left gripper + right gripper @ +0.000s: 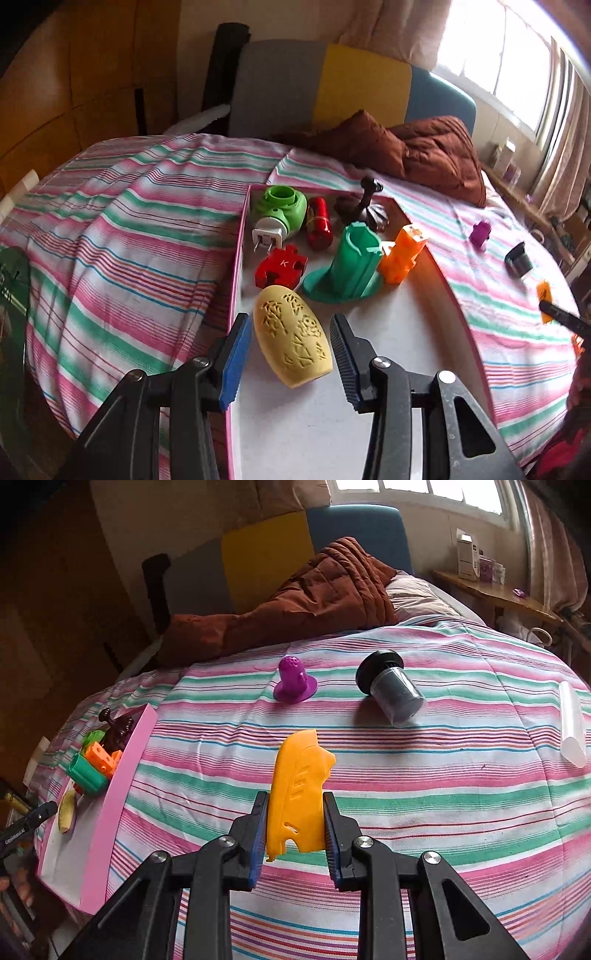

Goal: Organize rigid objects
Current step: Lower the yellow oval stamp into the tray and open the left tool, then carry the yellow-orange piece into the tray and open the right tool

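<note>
My left gripper (290,343) is open over the pink-walled tray (236,266), its fingers either side of a yellow carved egg-shaped piece (291,339) without touching it. The tray also holds a teal stand (351,266), an orange block (402,254), a red puzzle piece (280,269), a green plug-in device (280,214) and a red cylinder (319,223). My right gripper (295,823) is shut on an orange plastic piece (299,786), held above the striped bedsheet (443,794).
A purple hat-shaped piece (295,681), a black and grey cup (395,690) lying on its side and a clear tube (572,727) lie on the sheet. A brown quilt (314,602) lies at the bed's head. The tray (122,782) is to the right gripper's left.
</note>
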The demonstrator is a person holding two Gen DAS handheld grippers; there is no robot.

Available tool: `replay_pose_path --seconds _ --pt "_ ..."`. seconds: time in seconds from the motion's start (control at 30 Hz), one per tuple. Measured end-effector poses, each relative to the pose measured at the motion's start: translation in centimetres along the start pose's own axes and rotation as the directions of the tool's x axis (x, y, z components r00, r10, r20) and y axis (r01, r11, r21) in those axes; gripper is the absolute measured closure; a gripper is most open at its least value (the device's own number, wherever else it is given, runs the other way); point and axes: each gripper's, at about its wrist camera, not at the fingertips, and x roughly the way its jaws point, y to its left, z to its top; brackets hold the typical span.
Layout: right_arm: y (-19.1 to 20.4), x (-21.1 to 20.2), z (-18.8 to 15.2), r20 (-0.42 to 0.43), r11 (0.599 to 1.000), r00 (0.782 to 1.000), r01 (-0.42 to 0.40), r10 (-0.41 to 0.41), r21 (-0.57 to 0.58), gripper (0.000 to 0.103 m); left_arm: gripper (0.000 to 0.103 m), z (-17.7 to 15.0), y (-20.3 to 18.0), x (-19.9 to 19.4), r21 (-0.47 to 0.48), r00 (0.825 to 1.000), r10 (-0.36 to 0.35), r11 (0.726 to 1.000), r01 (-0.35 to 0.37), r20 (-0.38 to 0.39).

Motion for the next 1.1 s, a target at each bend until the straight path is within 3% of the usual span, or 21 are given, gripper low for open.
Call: replay_pose_path --seconds 0.17,0.5,0.73,0.9,1.1 --pt "1.4 0.5 -0.6 -0.042 0.996 0.996 -0.083 0.082 -0.014 0.076 0.059 -0.4 -0.4 -0.7 -0.007 0.997 -0.082 0.997 0.082 -0.009" --pt "8.7 0.1 -1.9 -0.109 0.960 0.967 -0.246 0.232 -0.137 0.076 0.059 -1.1 -1.7 -1.1 0.033 0.993 -0.113 0.993 0.114 -0.027" --pt "15.1 -0.1 -1.3 -0.147 0.915 0.930 -0.361 0.338 -0.182 0.075 0.059 -0.4 -0.7 -1.4 0.010 0.991 -0.124 0.992 0.124 -0.041" --pt "20.0 1.3 -1.5 -0.202 0.891 0.922 -0.376 0.331 -0.254 0.075 0.059 -0.6 -0.3 -1.6 0.022 0.988 -0.137 0.990 0.139 -0.066" --pt "23.4 4.3 -2.0 -0.278 0.888 0.905 -0.391 0.323 -0.241 0.076 0.059 -0.5 0.5 -2.2 0.003 0.990 -0.132 0.991 0.133 -0.043"
